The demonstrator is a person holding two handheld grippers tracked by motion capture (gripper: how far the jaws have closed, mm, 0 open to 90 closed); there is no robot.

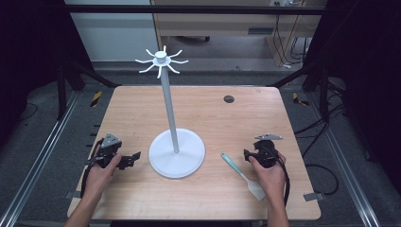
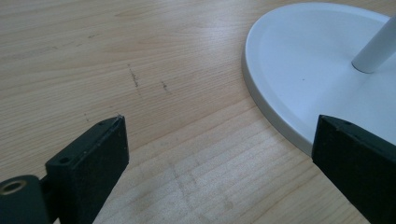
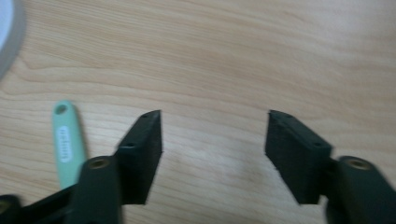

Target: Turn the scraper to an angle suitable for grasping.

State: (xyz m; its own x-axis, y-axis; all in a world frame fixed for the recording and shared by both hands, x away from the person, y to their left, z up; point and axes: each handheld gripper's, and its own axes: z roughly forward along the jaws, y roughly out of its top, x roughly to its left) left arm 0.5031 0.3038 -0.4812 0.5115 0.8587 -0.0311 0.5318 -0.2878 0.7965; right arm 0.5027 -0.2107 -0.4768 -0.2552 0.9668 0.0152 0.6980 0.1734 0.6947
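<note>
I am looking down on a wooden surface (image 1: pixel 203 109) where a person's two hands are each holding a set of tongs. The left tongs (image 1: pixel 135 156) are lying low at the near left, pointing right toward the white stand (image 1: pixel 176 152); their jaws are standing wide with nothing but bare wood between them. In the left gripper view the left tongs (image 2: pixel 219 154) are showing that same wide gap, and the round base of the stand (image 2: pixel 308 70) is sitting just beyond the right-hand jaw, with the foot of its pole rising at the top right corner.

The right tongs (image 1: pixel 246 154) are resting at the near right, gripped by the right hand (image 1: pixel 269 177). In the right gripper view the right tongs (image 3: pixel 214 140) are standing about half open, and only wood grain is showing between the jaws (no object is being pinched there).

The spatula (image 1: pixel 242 176) is lying flat on the surface just left of the right tongs, between them and the stand's base, near both but touching neither. Its mint green handle is pointing toward the far left and its white blade is pointing toward the near right, close beside the right hand. In the right gripper view the spatula (image 3: pixel 67 140) is appearing to the left of the left-hand jaw, handle end with its small hole farthest from the camera.

The stand is rising from the middle of the surface, its crown of curved white hooks (image 1: pixel 161 60) spreading at the top.
</note>
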